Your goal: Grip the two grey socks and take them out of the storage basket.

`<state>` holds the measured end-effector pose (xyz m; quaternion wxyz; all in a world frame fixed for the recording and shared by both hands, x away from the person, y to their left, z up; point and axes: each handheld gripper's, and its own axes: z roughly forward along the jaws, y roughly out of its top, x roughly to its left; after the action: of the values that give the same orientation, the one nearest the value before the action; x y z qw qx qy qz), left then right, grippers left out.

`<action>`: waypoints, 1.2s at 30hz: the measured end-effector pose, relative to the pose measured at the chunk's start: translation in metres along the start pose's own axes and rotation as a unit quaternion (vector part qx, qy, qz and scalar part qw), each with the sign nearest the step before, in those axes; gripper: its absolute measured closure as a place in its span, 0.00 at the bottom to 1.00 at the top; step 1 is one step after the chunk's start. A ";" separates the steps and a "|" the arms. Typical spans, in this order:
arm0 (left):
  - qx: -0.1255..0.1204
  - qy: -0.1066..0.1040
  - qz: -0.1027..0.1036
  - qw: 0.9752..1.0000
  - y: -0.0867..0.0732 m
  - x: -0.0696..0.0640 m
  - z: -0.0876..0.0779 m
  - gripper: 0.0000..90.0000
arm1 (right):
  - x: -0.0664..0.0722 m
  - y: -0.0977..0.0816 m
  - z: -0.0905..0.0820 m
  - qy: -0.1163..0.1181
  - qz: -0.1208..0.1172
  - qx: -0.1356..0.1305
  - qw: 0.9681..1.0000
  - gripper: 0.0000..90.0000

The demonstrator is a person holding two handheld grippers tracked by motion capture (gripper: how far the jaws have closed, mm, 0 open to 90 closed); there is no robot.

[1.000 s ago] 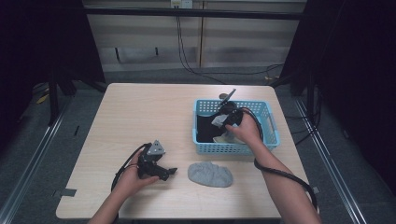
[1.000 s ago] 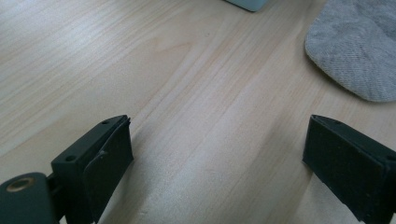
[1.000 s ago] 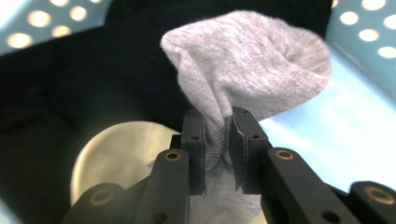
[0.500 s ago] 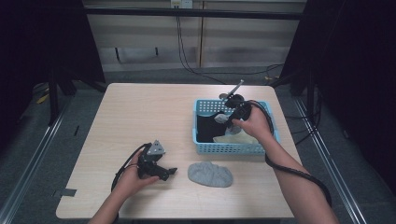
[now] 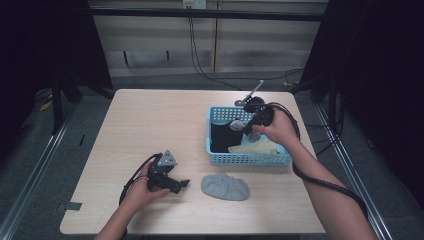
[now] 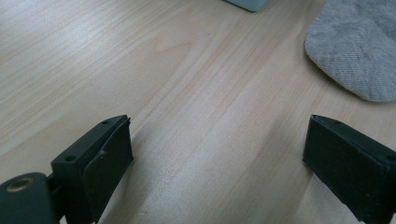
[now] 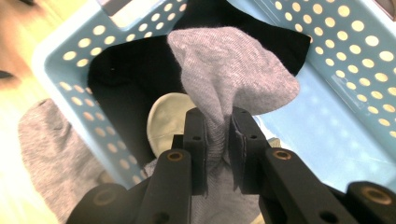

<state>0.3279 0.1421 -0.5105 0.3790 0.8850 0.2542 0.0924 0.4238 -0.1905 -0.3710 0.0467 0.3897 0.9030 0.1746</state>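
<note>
My right gripper is shut on a grey sock and holds it above the light blue basket. In the high view the right gripper hangs over the basket, where the sock dangles. Black cloth and a pale yellow sock lie inside the basket. A second grey sock lies flat on the table in front of the basket. My left gripper rests low on the table at the front left, open, with bare wood between its jaws. The flat grey sock lies just beyond it.
The wooden table has free room at its left and back. Black cables trail from both grippers. Dark frames and floor surround the table, with a metal rail on the left.
My right gripper has risen over the basket with the grey sock pinched in it. The left gripper has stayed where it was.
</note>
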 end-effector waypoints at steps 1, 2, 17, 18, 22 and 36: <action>0.000 0.000 0.000 1.000 0.000 0.000 0.000 0.08 | 0.000 0.000 0.000 0.000 0.000 0.000 1.000 0.87; 0.000 0.000 0.000 1.000 0.000 0.000 0.000 0.08 | 0.001 -0.001 -0.002 0.000 -0.003 -0.003 1.000 0.87; 0.000 0.000 0.000 1.000 0.000 0.000 0.000 0.08 | 0.031 -0.009 -0.034 0.025 -0.074 -0.024 0.997 0.87; 0.000 0.000 0.000 1.000 0.000 0.000 0.000 0.08 | 0.034 -0.010 -0.035 0.026 -0.080 -0.022 0.996 0.87; 0.000 0.000 0.000 1.000 0.000 0.000 0.000 0.08 | 0.046 -0.015 -0.038 0.032 -0.102 -0.016 0.994 0.87; 0.004 -0.001 0.002 1.000 0.000 0.000 0.000 0.08 | 0.076 -0.026 -0.049 0.060 -0.147 -0.022 0.987 0.87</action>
<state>0.3279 0.1424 -0.5102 0.3759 0.8868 0.2527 0.0918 0.3421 -0.1662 -0.3303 0.0264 0.2400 0.9476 0.2091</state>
